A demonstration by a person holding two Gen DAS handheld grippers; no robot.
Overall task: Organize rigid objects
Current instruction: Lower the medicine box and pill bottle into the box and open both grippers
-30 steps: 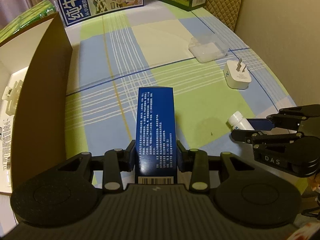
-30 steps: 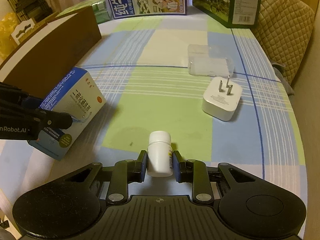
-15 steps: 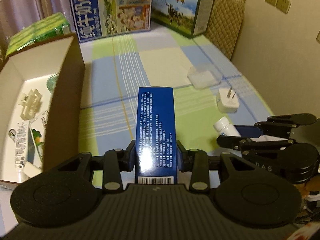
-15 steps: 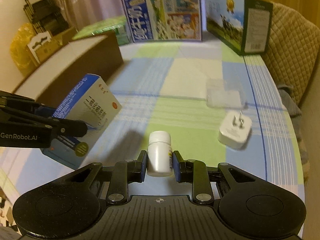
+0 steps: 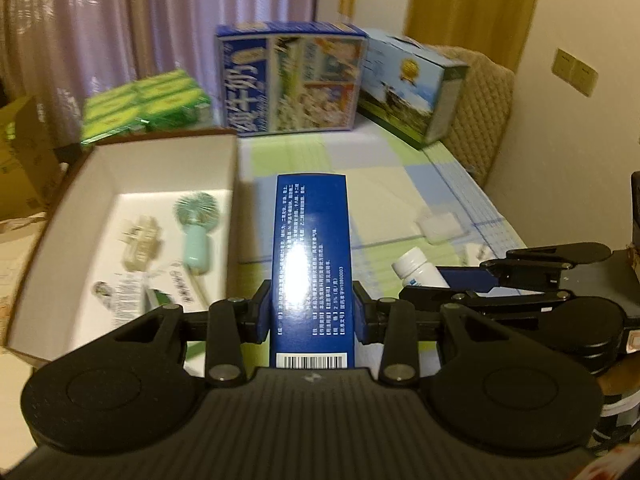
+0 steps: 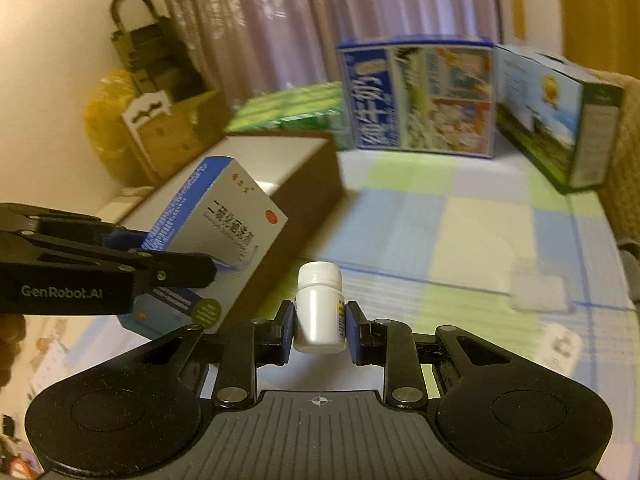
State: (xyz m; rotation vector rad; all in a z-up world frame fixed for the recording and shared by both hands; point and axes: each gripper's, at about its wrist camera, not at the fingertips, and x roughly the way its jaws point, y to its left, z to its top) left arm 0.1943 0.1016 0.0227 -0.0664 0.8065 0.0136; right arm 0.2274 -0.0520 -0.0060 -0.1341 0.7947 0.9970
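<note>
"GenRobot.AI" on left tool (image 6: pixel 168 256)

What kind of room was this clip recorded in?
Probably a lived-in home room, not a lab: a checked tablecloth, drawn curtains, a quilted chair back, and milk cartons stacked at the table's far end.
</note>
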